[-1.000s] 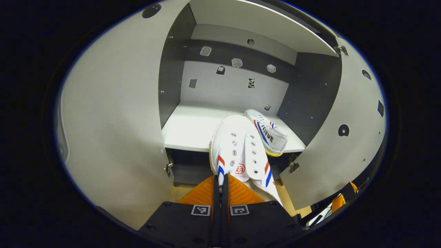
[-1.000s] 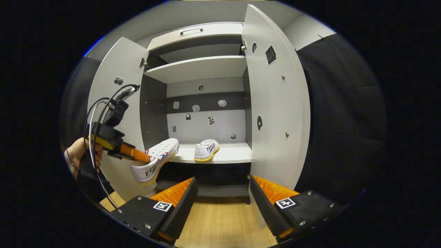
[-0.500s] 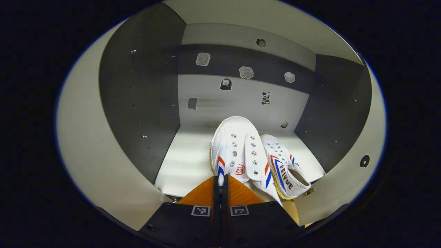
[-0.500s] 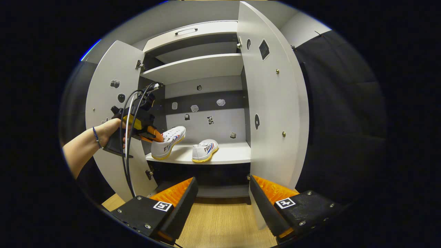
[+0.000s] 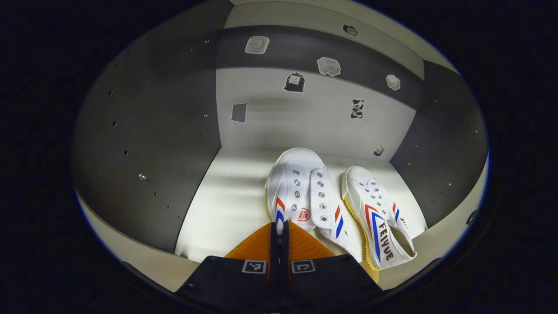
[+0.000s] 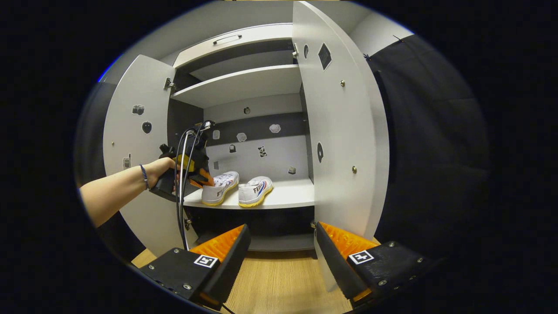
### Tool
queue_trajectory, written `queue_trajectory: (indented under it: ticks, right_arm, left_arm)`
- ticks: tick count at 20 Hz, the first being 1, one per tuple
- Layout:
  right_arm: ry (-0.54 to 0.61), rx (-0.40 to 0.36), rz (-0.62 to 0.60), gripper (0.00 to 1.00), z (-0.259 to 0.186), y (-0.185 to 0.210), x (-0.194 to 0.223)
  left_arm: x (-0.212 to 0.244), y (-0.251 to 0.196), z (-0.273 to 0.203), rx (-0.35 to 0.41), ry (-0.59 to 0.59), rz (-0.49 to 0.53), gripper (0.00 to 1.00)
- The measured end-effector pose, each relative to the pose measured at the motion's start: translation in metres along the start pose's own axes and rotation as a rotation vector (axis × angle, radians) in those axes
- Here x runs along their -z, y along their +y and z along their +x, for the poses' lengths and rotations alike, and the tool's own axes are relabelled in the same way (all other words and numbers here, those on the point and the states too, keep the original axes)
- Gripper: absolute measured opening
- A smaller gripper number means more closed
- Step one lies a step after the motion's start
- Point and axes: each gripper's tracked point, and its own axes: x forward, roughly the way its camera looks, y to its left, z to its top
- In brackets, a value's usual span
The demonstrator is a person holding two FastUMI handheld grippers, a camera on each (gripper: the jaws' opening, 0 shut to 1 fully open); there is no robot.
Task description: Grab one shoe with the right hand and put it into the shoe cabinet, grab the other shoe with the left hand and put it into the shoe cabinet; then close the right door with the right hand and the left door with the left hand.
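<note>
The left tool (image 5: 279,226) is clamped on the heel of a shoe (image 5: 301,192) just ahead on the cabinet shelf (image 5: 226,205), beside the other shoe (image 5: 379,218), while the right gripper view takes in both open doors (image 6: 344,131) beyond the right tool (image 6: 281,248), its fingers spread wide.

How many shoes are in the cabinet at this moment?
2. Both are on the middle shelf: the left shoe is gripped at its heel by the left gripper; the right shoe lies free beside it. None hidden that I can see.
</note>
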Motion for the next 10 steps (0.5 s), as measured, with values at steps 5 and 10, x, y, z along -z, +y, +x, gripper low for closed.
queue_trajectory:
  ticks: [5, 10]
  right_arm:
    - [0.004, -0.003, 0.003, 0.93, 0.002, 0.004, 0.001]
    - [0.003, -0.001, -0.004, 0.93, -0.002, 0.009, -0.001]
  left_arm:
    - [0.007, 0.008, 0.007, -0.015, 0.02, -0.017, 0.08]
    - [-0.005, 0.007, -0.007, -0.017, -0.037, 0.017, 0.45]
